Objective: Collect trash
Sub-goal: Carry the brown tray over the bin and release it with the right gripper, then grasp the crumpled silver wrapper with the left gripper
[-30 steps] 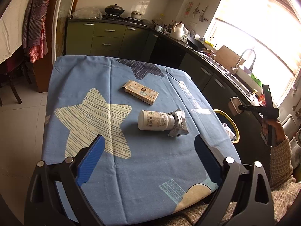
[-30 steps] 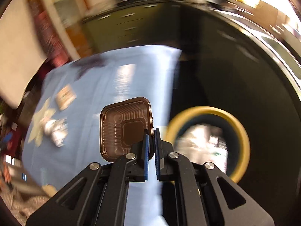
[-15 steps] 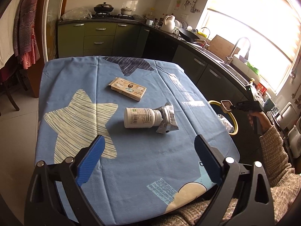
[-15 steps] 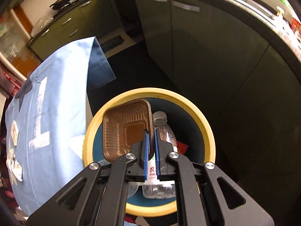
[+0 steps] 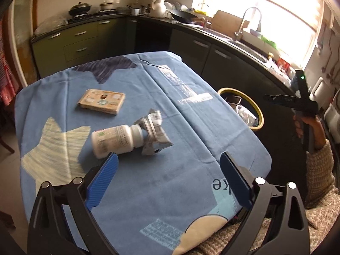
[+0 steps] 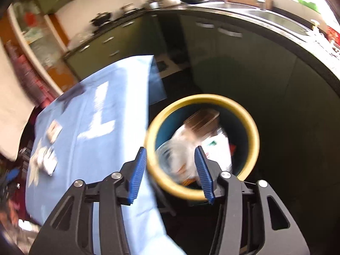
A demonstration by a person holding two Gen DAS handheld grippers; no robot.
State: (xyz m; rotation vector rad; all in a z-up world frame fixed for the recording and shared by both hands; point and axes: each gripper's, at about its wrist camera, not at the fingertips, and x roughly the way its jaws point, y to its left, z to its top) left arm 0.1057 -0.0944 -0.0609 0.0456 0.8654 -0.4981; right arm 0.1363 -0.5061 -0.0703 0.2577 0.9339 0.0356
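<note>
A white pill bottle (image 5: 115, 140) lies on its side on the blue cloth, its cap against a crumpled silver wrapper (image 5: 154, 132). Behind them lies a flat beige box (image 5: 101, 101). My left gripper (image 5: 167, 174) hovers open just in front of the bottle, nothing between its fingers. Beside the table stands a yellow-rimmed bin (image 6: 201, 147) holding a brown tray (image 6: 201, 119), a clear bottle and other trash. My right gripper (image 6: 171, 164) hangs above the bin's near rim. Its jaws are opening, with nothing held. The right gripper (image 5: 291, 102) also shows in the left wrist view, in a person's hand.
The blue star-patterned tablecloth (image 5: 187, 110) covers the table; the bin (image 5: 244, 108) sits off its right edge. Dark green kitchen cabinets (image 5: 225, 59) and a counter with a sink curve behind. A knitted sleeve (image 5: 318, 170) is at the lower right.
My right gripper carried the brown tray from over the table to the bin and let it go; the tray now lies inside. The left gripper moved closer to the pill bottle and rolled.
</note>
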